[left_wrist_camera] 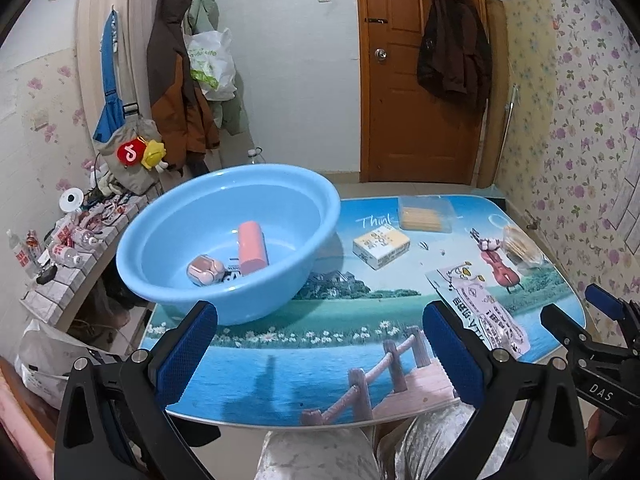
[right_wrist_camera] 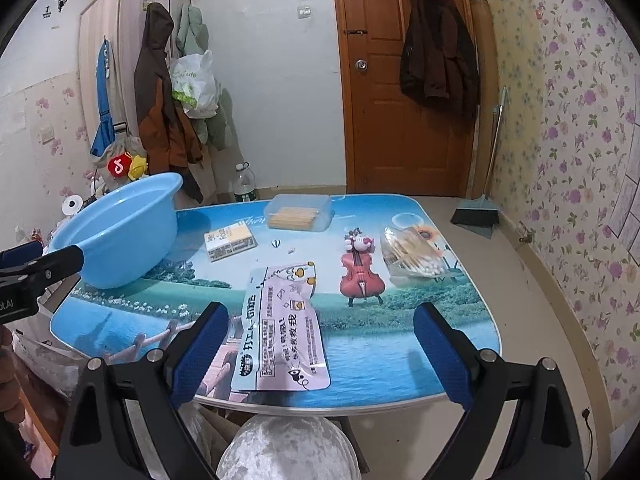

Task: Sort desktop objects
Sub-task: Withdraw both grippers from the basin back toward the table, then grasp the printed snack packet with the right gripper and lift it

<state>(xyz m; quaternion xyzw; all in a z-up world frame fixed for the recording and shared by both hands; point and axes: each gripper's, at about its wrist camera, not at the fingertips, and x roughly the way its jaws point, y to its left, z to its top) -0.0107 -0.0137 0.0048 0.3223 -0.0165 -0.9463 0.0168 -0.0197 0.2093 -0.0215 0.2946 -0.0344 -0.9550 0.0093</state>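
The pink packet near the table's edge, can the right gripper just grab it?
Probably yes. The packet lies flat just ahead of the right gripper, whose jaws stand wide open with nothing between. Being flat on the table, it may be tricky to pinch.

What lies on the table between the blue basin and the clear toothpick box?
A small yellow-and-white box lies between the basin and the toothpick box, plain in the right wrist view.

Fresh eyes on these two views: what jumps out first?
The light blue basin at the table's left, already holding a pink cylinder and a small pink case. Next, the pink printed packet at the near edge, between the open right gripper's fingers.
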